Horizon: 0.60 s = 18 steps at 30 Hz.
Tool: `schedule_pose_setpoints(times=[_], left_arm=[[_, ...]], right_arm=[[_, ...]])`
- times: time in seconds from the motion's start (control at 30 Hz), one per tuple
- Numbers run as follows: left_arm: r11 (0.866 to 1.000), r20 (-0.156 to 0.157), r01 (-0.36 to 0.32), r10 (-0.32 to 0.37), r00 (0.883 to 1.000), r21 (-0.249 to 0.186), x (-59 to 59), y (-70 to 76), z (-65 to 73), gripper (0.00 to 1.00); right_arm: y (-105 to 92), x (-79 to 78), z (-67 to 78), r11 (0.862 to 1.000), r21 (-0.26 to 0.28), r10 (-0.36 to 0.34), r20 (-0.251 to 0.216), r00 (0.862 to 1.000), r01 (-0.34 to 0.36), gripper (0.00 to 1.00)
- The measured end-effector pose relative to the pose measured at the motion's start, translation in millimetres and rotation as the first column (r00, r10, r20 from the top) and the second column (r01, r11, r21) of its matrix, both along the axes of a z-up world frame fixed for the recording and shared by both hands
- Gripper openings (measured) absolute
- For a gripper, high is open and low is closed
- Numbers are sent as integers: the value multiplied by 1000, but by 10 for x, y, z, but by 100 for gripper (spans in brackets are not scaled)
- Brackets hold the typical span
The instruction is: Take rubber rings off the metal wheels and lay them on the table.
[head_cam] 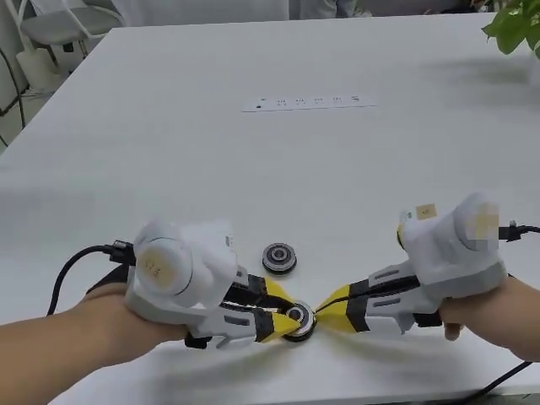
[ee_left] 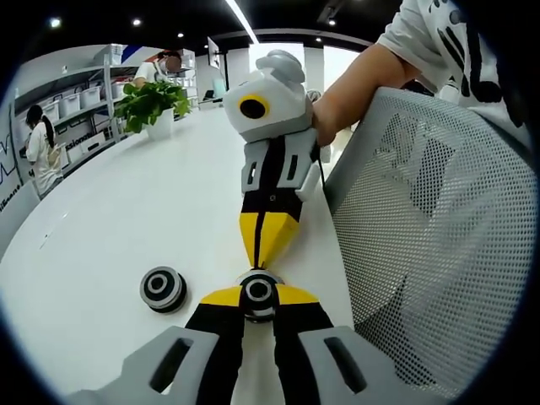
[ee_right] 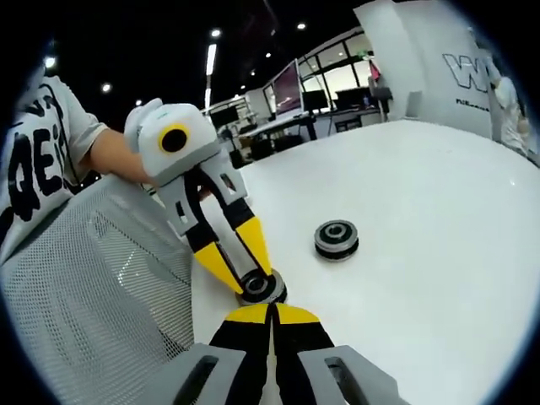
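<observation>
Near the white table's (head_cam: pixel 253 169) front edge lies a metal wheel with a black rubber ring (head_cam: pixel 297 321). My left gripper (head_cam: pixel 291 320) is shut on that wheel (ee_left: pixel 258 291), one yellow jaw on each side. My right gripper (head_cam: pixel 319 315) comes in from the opposite side, shut, and its tips touch the wheel's rim (ee_right: pixel 261 289). I cannot tell whether they nip the ring. In the right gripper view my right gripper (ee_right: pixel 272 309) rises from the bottom and meets the left gripper (ee_right: pixel 256 281). A second ringed wheel (head_cam: pixel 279 257) (ee_left: pixel 163 288) (ee_right: pixel 337 238) lies flat a little farther back.
A white power strip (head_cam: pixel 308 103) lies across the table's far middle. A green plant (head_cam: pixel 515 25) stands at the far right corner. A grey mesh chair (ee_left: pixel 422 211) sits right against the near table edge. People stand by shelves (ee_left: pixel 38 148) in the background.
</observation>
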<state>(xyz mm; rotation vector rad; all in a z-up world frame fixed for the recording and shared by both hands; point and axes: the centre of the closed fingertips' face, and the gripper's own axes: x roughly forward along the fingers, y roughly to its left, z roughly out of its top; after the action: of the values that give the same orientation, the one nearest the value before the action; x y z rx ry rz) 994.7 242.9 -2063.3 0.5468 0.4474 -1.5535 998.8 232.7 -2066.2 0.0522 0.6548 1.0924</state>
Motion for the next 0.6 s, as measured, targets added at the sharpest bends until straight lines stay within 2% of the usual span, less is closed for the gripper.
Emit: schedule_pose_setpoints(times=[0.03,0.07,0.1,0.33,0.6], left_arm=[[1000,1,0,0,1000,1,1,-2,1,7],[1000,2,0,0,1000,2,4,-6,2,7],[1000,-3,-3,3,1000,6,6,-8,2,7],[1000,-2,-15,16,1000,23,11,-12,-2,7],[1000,-12,-21,21,1000,19,12,-11,-7,7]], right_arm=[[-3,4,7,1000,5,-3,-12,1000,3,0],[-15,2,-24,1000,-21,6,-5,1000,-6,0],[0,1,-21,1000,-23,12,9,1000,-12,0],[13,3,2,1000,1,-5,-16,1000,5,0],[36,-12,20,1000,6,-1,-21,1000,1,0]])
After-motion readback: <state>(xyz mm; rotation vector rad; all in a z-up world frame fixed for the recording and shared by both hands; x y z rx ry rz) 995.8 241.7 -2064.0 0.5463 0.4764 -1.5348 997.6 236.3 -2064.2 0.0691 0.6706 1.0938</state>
